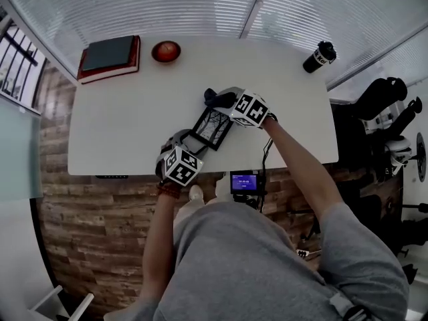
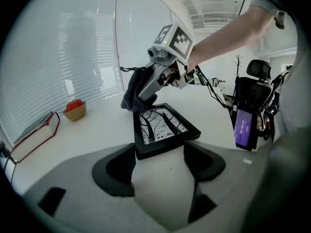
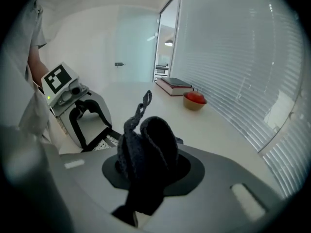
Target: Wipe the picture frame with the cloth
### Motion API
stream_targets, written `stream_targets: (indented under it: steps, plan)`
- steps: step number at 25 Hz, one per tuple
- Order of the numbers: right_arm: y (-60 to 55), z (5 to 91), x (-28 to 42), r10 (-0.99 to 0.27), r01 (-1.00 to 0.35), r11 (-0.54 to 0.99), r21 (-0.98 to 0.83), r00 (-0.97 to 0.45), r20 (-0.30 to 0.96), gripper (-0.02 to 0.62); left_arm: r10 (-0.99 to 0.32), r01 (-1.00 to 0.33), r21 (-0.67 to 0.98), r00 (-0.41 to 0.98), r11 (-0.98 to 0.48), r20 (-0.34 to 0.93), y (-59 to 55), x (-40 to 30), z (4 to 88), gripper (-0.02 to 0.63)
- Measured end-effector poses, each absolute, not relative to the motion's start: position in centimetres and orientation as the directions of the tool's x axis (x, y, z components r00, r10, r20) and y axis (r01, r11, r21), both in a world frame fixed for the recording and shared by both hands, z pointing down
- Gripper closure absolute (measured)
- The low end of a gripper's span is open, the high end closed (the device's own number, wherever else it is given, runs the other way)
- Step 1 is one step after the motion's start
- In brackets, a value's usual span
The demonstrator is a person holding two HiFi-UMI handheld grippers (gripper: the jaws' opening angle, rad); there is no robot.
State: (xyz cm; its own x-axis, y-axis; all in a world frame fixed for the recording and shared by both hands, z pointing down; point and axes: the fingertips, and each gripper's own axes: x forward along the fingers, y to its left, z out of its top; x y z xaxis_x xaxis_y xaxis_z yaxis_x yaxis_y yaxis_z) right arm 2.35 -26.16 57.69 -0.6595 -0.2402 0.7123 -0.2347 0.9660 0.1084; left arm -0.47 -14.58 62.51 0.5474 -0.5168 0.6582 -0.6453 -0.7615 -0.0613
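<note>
Head view showed the picture frame (image 1: 212, 127) a little in from the middle of the counter's (image 1: 120, 132) near edge, with its long axis running from the near edge out toward the far right corner. The left gripper (image 1: 189, 140) was at the frame's near end. In the left gripper view its fingers (image 2: 116, 171) stood half apart, one against each side of that near end, grasping the frame and steadying it. Whether the frame's far end rested on the counter could not be told.

The right gripper (image 1: 227, 100) was at the opposite, far end, its fingers clenched on a bunched dark cloth (image 3: 148, 149) that filled the space between them. The cloth hung at the frame's far short edge, touching or just above it, so the glass lay on the near side of the cloth, toward the person.

The right hand was therefore the one placed to wipe. The stroke would probably run down the long axis, from the far edge back toward the left fingers, and should stop short of them.
</note>
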Motion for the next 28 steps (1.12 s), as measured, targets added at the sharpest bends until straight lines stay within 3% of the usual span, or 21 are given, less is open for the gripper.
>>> stream_targets:
  steps: [6,17,19,20,24,28]
  plan:
    - [-25.9,59.8,3.4,-0.206,-0.287,0.958,0.020,-0.635,0.745,0.483,-0.521,-0.647,-0.063,0.546,-0.760,0.656,-14.7,-0.6,62.3,0.282]
    - [-25.4,60.4,6.3,-0.219,-0.424,0.895,-0.141,-0.692,0.688,0.484,-0.497,-0.633,-0.035,0.570,-0.773,0.654,-14.2,-0.2,62.5,0.278]
    - [-25.2,60.5,6.1,-0.222,-0.433,0.889,-0.150,-0.694,0.685,0.486,-0.460,-0.616,0.045,0.633,-0.786,0.623,-13.4,0.7,62.0,0.075]
    - [-25.3,60.6,6.0,-0.223,-0.434,0.888,-0.150,-0.694,0.685,0.486,-0.461,-0.622,0.080,0.655,-0.779,0.599,-13.3,1.1,61.6,0.027]
    - [-25.4,60.5,6.0,-0.220,-0.447,0.876,-0.179,-0.702,0.677,0.486,-0.533,-0.706,0.046,0.574,-0.707,0.622,-14.8,1.3,62.3,0.003]
    - [-25.5,60.5,6.1,-0.216,-0.450,0.873,-0.189,-0.704,0.677,0.487,-0.522,-0.706,-0.006,0.518,-0.708,0.678,-15.1,1.5,63.2,0.011]
